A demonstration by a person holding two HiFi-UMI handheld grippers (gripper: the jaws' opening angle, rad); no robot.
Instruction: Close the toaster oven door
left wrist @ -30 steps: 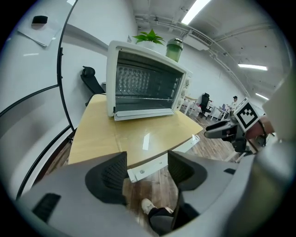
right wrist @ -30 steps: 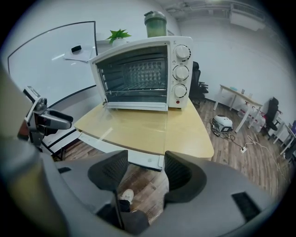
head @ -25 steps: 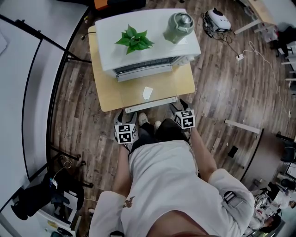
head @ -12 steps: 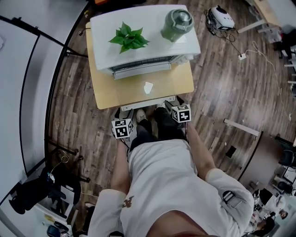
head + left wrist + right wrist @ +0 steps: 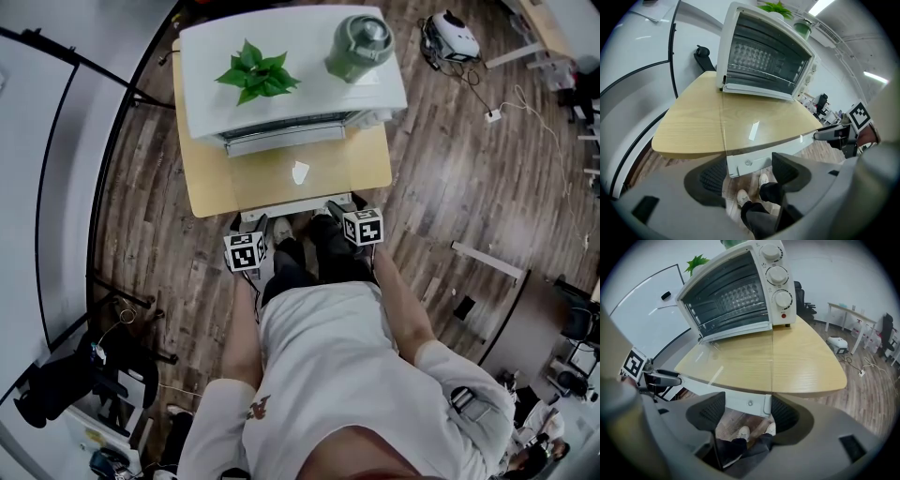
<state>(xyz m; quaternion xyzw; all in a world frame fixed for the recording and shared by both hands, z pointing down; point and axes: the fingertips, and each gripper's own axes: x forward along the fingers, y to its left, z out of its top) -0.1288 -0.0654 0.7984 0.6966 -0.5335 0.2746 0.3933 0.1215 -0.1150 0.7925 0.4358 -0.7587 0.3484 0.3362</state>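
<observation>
Plainly the door [image 5: 764, 117] of the toaster oven [image 5: 764, 56] lies dropped flat over the desk [image 5: 689, 122]. Its white handle [image 5: 740, 164] runs along the desk's near edge, low centre in the head view.

Trouble could start at the left. The left claw [image 5: 747, 172] has just been opening and stands released. The handle's left end shows in its gap and neither pad presses on it. Whether the bar sits inside the tips or just ahead cannot be told. If the claw clenches that close to the end, it may slide off the bar as the door swings up.

In the middle, an uneven lift by the two claws could twist the door on its hinges. A hard shove could push the oven back and rock the plant [image 5: 251, 77] and jar [image 5: 361, 42] on top.

At the right, the right claw [image 5: 747, 411] has just been closing a little but is also released. The handle's right end sits in its gap untouched, and closing before the bar is seated would catch nothing.

Both forearms run close along the body in the head view. The left forearm [image 5: 244, 328] ends below the handle's left end, the right forearm [image 5: 398, 300] below its right end. Both claws pitch steeply down toward the bar.
</observation>
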